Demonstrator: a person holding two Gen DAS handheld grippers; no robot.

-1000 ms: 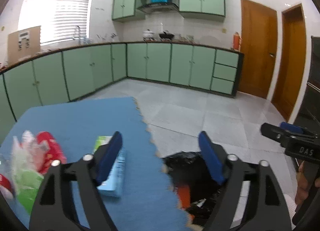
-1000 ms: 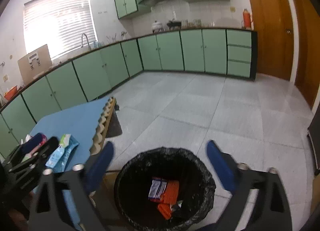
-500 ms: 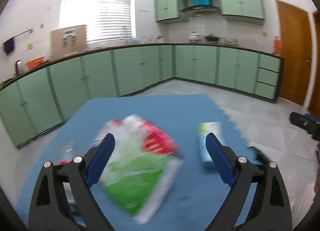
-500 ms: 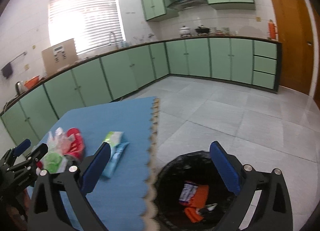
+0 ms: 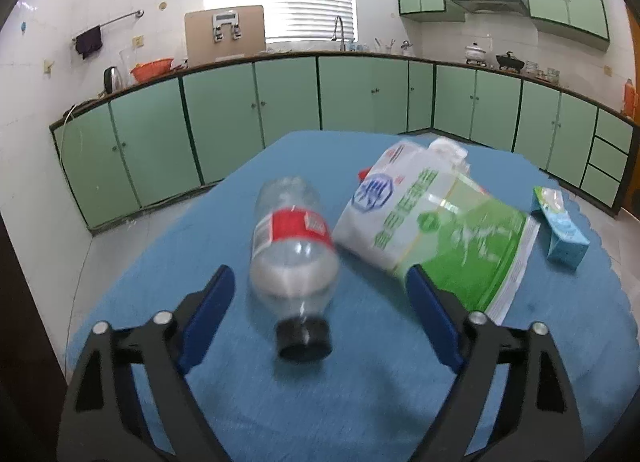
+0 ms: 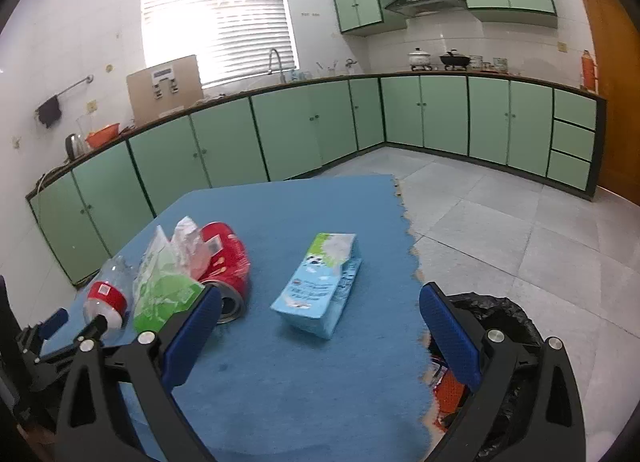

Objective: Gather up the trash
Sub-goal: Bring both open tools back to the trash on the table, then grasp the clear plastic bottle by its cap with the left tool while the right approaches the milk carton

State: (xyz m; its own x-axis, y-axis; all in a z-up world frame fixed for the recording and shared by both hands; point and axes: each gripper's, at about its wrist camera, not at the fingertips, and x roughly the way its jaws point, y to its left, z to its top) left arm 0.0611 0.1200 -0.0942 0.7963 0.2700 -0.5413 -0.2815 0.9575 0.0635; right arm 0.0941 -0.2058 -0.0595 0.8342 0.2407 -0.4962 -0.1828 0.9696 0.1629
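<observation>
Lying between the closing left claw's [image 5: 320,326] jaws, untouched: plastic bottle [image 5: 294,258].

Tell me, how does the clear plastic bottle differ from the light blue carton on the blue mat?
The bottle is see-through and rounded, with a red label and black cap; the carton is opaque, flat-sided and light blue with a green-and-white end. The bottle lies just beyond the left tool, cap toward it; the carton lies beyond the right tool, nearer the black-lined bin. Both lie on their sides on the mat, ungripped.
</observation>
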